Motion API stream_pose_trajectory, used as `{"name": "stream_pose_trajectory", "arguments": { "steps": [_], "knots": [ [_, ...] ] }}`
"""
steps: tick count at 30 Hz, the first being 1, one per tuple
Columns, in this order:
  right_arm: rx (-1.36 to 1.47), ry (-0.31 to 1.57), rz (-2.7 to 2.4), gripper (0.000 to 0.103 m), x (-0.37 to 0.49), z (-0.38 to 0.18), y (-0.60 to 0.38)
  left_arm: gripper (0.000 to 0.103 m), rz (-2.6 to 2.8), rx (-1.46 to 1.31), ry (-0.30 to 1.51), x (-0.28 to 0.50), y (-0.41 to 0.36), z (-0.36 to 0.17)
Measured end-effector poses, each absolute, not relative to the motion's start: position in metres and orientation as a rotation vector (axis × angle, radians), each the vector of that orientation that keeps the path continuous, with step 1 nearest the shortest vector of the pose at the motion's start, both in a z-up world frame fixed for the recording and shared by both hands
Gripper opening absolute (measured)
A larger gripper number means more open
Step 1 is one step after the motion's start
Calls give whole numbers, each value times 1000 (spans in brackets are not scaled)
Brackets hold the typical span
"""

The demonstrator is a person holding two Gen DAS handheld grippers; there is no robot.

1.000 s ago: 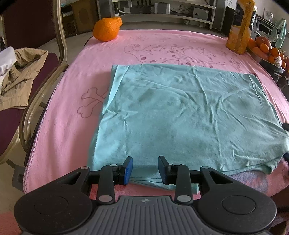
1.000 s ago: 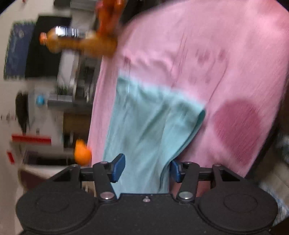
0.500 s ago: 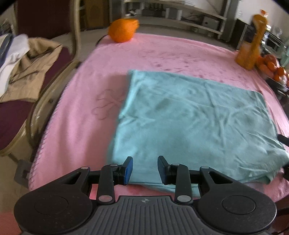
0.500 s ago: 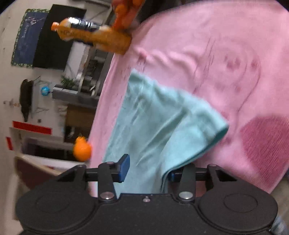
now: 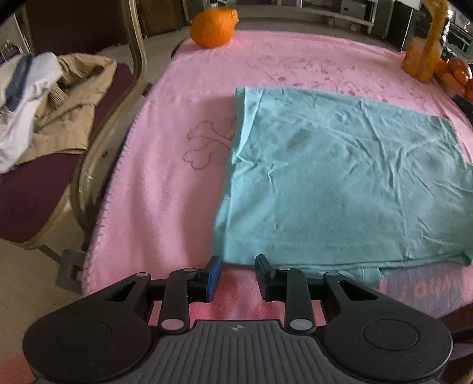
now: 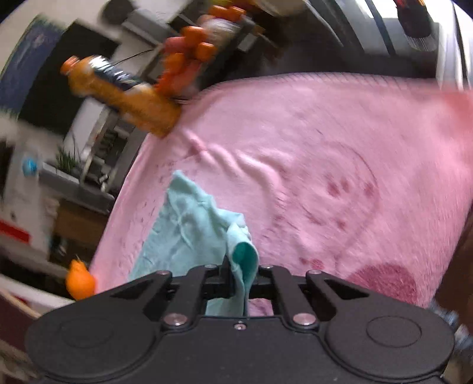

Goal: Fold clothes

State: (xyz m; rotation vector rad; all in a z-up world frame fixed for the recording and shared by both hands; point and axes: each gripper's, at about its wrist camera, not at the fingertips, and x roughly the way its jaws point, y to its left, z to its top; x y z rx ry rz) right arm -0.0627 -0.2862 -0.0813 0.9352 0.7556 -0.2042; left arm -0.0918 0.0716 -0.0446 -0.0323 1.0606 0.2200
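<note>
A teal garment (image 5: 340,183) lies folded flat on the pink blanket (image 5: 177,147) in the left wrist view. My left gripper (image 5: 238,273) hovers open just off the garment's near left corner, above bare blanket, nothing between its fingers. In the right wrist view my right gripper (image 6: 241,273) is shut on a bunched corner of the teal garment (image 6: 189,233), which rises in a fold between the closed fingers. The rest of the cloth trails away to the left over the pink blanket (image 6: 340,177).
An orange fruit (image 5: 214,26) sits at the blanket's far left. An orange bottle (image 5: 424,50) and a pile of small oranges (image 5: 456,76) stand far right. A chair (image 5: 88,147) with heaped clothes (image 5: 44,97) stands left of the table.
The right gripper's jaws closed on the garment's corner and lifted it into a bunch. The left gripper slid left along the near hem to the garment's left corner.
</note>
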Motion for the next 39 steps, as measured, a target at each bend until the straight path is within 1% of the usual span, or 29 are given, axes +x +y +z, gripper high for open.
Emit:
{"name": "stream_pose_trajectory", "arguments": {
  "steps": [7, 12, 14, 18, 21, 23, 25, 29, 35, 39],
  "knots": [
    [534, 721, -265, 6, -44, -32, -223, 29, 232, -164, 1022, -118, 106, -24],
    [225, 693, -130, 5, -28, -9, -140, 30, 278, -215, 959, -125, 128, -12],
    [98, 644, -20, 5, -33, -3, -97, 30, 291, -254, 942, -129, 137, -11],
    [-131, 565, 244, 5, -56, -3, -18, 29, 311, -345, 917, -137, 154, -11],
    [-331, 538, 444, 5, -79, -17, 35, 29, 320, -386, 911, -140, 163, -13],
    [-408, 575, 527, 5, -86, -32, 57, 29, 324, -409, 912, -140, 169, -14],
    [-441, 632, 549, 5, -86, -47, 70, 29, 320, -408, 915, -141, 168, -15],
    [-344, 710, 543, 5, -80, -48, 69, 29, 317, -405, 913, -141, 168, -15],
    [-166, 670, 531, 4, -79, -30, 42, 29, 320, -416, 909, -141, 171, -16],
    [-169, 651, 552, 4, -87, -30, 44, 29, 328, -412, 910, -140, 170, -16]
  ]
}}
